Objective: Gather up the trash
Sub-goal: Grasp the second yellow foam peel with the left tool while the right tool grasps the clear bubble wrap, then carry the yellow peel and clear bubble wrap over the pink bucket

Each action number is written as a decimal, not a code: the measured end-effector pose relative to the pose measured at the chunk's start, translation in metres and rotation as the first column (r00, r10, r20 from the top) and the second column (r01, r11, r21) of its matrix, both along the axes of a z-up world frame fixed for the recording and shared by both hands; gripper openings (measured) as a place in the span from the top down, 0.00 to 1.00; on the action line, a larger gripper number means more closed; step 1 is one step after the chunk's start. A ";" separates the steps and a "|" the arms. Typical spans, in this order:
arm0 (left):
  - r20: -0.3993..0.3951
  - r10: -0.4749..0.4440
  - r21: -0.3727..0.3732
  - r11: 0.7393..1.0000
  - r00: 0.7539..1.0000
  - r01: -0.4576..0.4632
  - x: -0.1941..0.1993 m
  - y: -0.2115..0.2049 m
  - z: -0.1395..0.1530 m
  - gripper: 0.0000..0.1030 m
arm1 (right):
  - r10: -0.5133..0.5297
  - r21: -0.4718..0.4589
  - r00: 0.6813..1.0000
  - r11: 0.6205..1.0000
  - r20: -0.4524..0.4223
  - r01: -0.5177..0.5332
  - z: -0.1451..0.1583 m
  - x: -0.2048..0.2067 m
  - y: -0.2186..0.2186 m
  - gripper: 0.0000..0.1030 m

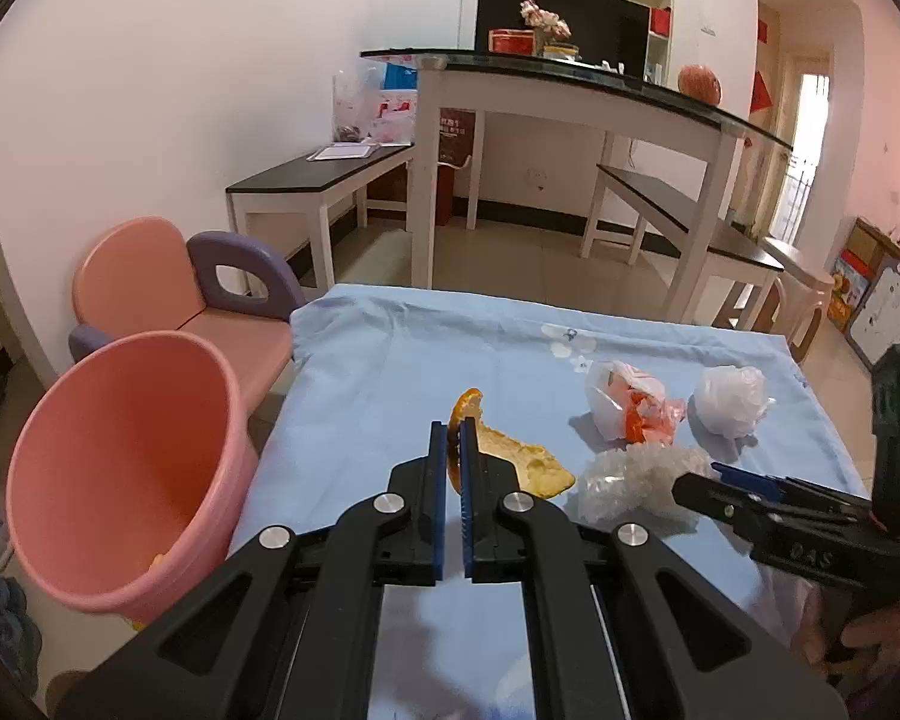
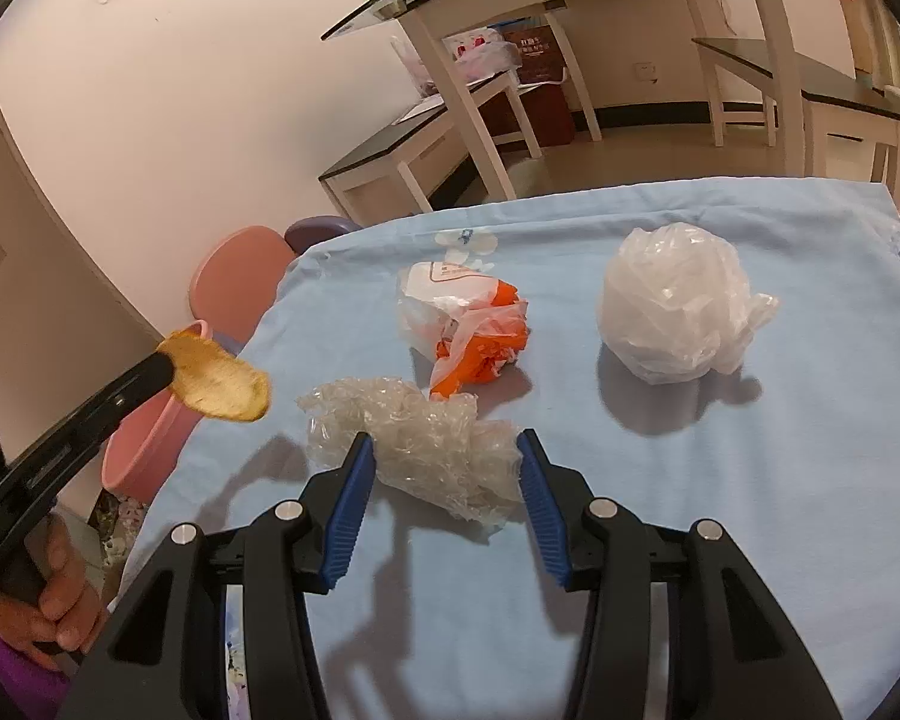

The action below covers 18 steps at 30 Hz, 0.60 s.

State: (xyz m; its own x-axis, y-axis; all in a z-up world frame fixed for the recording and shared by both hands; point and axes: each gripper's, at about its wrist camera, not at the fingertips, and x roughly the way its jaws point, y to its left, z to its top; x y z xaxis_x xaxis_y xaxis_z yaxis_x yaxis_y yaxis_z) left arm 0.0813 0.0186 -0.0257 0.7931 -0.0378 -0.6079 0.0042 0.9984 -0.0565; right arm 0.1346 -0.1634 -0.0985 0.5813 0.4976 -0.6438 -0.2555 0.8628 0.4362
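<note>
Orange-skinned peel [image 1: 513, 459], pale and pithy inside, pinched in left gripper [image 1: 453, 429].

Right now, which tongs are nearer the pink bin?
Left. The left tongs, shut on the orange peel, sit beside the pink bin. The right tongs straddle the clear plastic wad, farther across the table.

The left wrist camera sits just behind the left claw [image 1: 453, 450] and looks down at a slant over the tabletop [image 1: 390, 360], close to it, with the pink bucket [image 1: 120, 456] at 9 o'clock. The right wrist camera looks the same way from behind the right claw [image 2: 444, 456]. Both views share the bubble wrap [image 2: 414, 438], the two bags and the far dining table.
</note>
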 end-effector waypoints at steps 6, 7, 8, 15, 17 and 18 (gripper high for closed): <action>0.024 0.019 0.015 1.000 1.000 -0.019 -0.021 0.005 0.004 0.97 | 0.011 0.036 1.000 0.999 -0.026 -0.010 -0.005 0.003 -0.002 0.53; 0.029 0.023 0.021 1.000 0.999 -0.023 -0.024 0.006 0.005 0.97 | 0.011 0.042 1.000 0.999 -0.028 -0.010 -0.006 0.004 -0.003 0.53; 0.035 0.027 0.027 0.999 0.999 -0.027 -0.028 0.006 0.005 0.97 | 0.012 0.045 1.000 0.999 -0.029 -0.011 -0.006 0.004 -0.004 0.53; 0.053 0.056 0.009 0.998 0.997 -0.056 -0.049 0.021 0.008 0.97 | 0.015 0.071 0.999 0.997 -0.032 -0.013 -0.007 0.003 -0.007 0.53; 0.059 0.062 0.004 0.998 0.996 -0.062 -0.054 0.026 0.008 0.97 | 0.014 0.062 1.000 0.998 -0.026 -0.012 -0.006 0.002 -0.006 0.53; 0.062 0.066 0.005 0.998 0.996 -0.066 -0.056 0.028 0.009 0.97 | 0.015 0.055 1.000 0.998 -0.020 -0.014 -0.005 0.001 -0.005 0.53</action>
